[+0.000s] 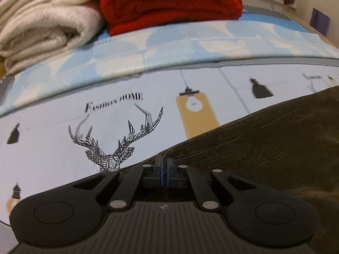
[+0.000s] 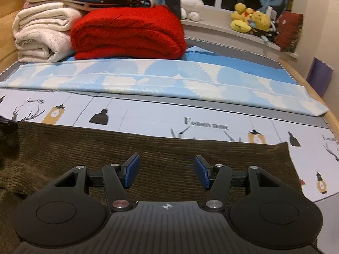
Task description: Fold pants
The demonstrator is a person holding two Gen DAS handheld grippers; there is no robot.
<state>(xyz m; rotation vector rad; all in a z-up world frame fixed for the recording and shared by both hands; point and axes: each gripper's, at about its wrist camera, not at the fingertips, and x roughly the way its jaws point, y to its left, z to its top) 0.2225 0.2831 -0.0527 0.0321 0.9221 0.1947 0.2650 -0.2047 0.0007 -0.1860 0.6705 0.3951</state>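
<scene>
The left gripper (image 1: 164,165) is sitting at the pants' (image 1: 264,148) edge with its fingers pressed together; whether any cloth is caught between them cannot be told. The right gripper (image 2: 167,172) is hovering over the pants (image 2: 148,148) with its fingers standing wide and nothing between them. The pants are lying flat on the bed, brown ribbed corduroy, running from 6 o'clock toward 3 in the left view and filling the lower half of the right view. Beyond them a smooth pale sheet (image 2: 148,114) printed with lamps and antlers is lying bare. Further, toward 12 o'clock, a light blue cloth (image 2: 169,78) with white leaf shapes is lying folded. Behind it at 11 o'clock a thick red blanket (image 2: 127,33) and a fuzzy cream blanket (image 2: 40,36) are sitting rolled side by side. At 1 o'clock yellow plush toys (image 2: 250,20) are crowding a ledge.
</scene>
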